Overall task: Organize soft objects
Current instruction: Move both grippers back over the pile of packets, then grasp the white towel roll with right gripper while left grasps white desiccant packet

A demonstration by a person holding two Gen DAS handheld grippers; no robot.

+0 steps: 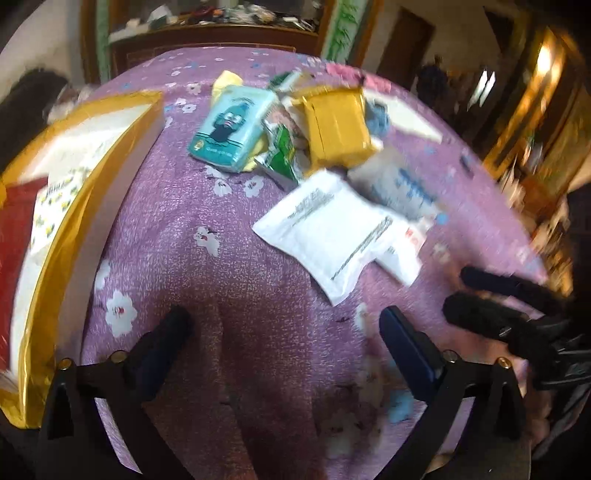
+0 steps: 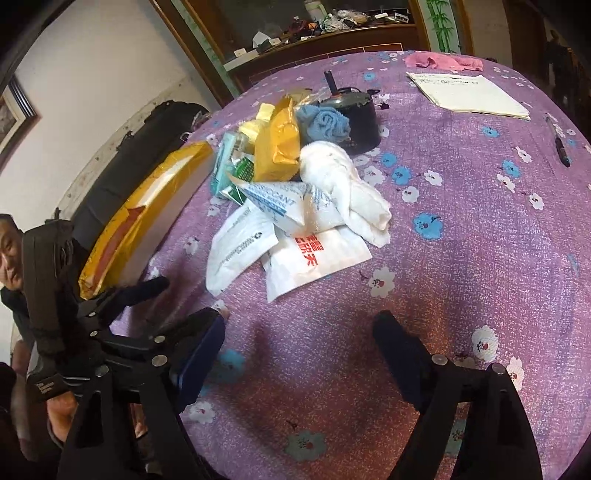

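you work at a table draped in a purple flowered cloth (image 2: 461,229). behind it stands a dark wooden cabinet (image 2: 314,40) with cluttered shelves, a bamboo-painted panel (image 2: 441,22) beside it. a white wall (image 2: 92,74) with a framed picture (image 2: 14,110) lies to your left; warm light (image 1: 543,62) glows on your right.

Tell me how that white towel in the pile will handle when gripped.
The white towel lies bunched in soft folds, so it will probably sag and unroll rather than lift stiffly. It leans on the desiccant packet, so pulling it may drag that along. Likely light, not slippery.
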